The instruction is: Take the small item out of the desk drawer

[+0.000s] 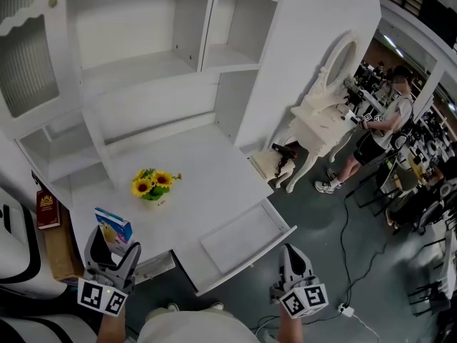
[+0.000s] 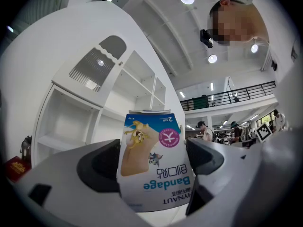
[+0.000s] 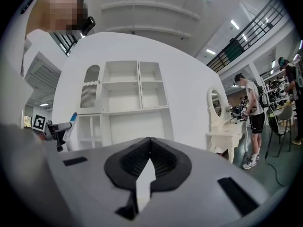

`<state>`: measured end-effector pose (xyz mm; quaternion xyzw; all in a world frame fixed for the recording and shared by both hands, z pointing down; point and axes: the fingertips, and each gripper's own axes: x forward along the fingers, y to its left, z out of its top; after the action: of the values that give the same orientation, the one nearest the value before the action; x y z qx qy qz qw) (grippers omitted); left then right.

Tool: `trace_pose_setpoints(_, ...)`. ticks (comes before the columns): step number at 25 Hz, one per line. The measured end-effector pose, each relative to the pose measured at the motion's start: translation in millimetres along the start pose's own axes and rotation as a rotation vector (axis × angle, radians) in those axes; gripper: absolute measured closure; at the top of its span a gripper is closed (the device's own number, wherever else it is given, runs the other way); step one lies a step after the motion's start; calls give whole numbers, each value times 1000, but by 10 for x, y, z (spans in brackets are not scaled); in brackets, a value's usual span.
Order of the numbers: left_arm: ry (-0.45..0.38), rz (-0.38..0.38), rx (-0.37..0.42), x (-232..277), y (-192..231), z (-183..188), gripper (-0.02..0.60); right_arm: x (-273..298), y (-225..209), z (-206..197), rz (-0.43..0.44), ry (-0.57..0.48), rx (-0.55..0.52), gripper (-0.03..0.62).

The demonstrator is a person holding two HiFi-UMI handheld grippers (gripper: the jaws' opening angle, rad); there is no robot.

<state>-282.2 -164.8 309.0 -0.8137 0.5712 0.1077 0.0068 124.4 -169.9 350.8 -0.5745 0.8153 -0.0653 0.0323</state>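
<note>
Two grippers show in the head view: the left gripper (image 1: 113,243) at seven o'clock and the right gripper (image 1: 289,250) at five. There is one bandage box (image 1: 113,226), one bunch of yellow flowers (image 1: 152,184) and one red book (image 1: 47,209) at eight. One white desk (image 1: 200,170) has one open drawer (image 1: 241,243). At three o'clock are one dressing table (image 1: 321,123), one oval mirror (image 1: 341,59) and one standing person (image 1: 382,131).

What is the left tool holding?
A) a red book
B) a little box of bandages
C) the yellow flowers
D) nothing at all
B. In the left gripper view the bandage box sits pinched between the two jaws of the left tool, while the yellow flowers stand on the desk.
</note>
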Motion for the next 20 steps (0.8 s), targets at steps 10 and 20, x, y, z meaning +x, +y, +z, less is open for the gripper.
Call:
trace_pose_setpoints(10, 0, -20, -5, -7, -44, 1, 141, -107, 6, 23, -38, -2, -45, 585)
trace_pose_setpoints(20, 1, -40, -10, -60, -57, 5, 141, -197, 112, 1, -45, -3, -52, 585)
